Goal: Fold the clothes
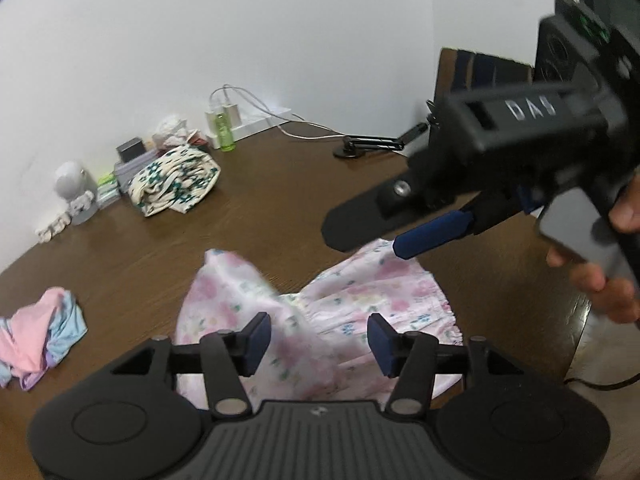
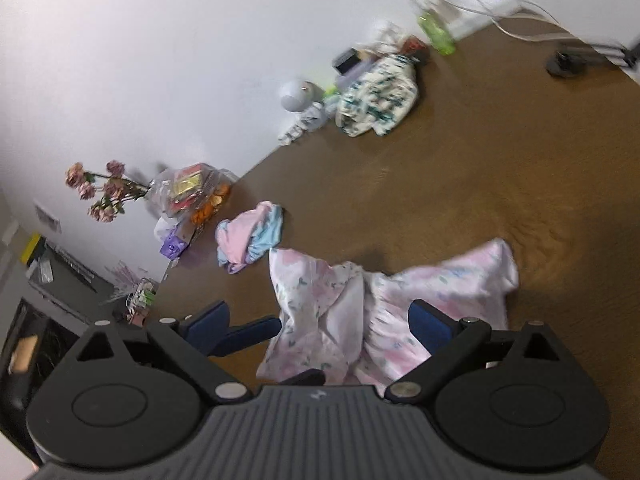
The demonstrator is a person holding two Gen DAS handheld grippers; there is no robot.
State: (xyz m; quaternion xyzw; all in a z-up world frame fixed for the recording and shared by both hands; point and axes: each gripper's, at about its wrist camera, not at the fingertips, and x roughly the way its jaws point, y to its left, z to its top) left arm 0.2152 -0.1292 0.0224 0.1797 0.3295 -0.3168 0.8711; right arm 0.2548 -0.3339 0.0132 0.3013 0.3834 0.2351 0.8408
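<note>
On the table point(image 1: 304, 184), seen from the left wrist camera, the dress point(image 1: 320, 312) lies at the centre, just ahead of the left gripper point(image 1: 318, 338), whose fingers stand apart above it. The right gripper point(image 1: 404, 248) comes in from 3 o'clock over the dress's far edge. A bundle of clothes point(image 1: 40, 340) sits at 9 o'clock, apart from the dress. A patterned garment point(image 1: 176, 184) lies at 11 o'clock, near the wall point(image 1: 200, 40), with a figurine point(image 1: 74, 192) to its left and a bottle point(image 1: 223, 132) behind it to the right. A lamp stand point(image 1: 360, 146) sits at 1 o'clock.
</note>
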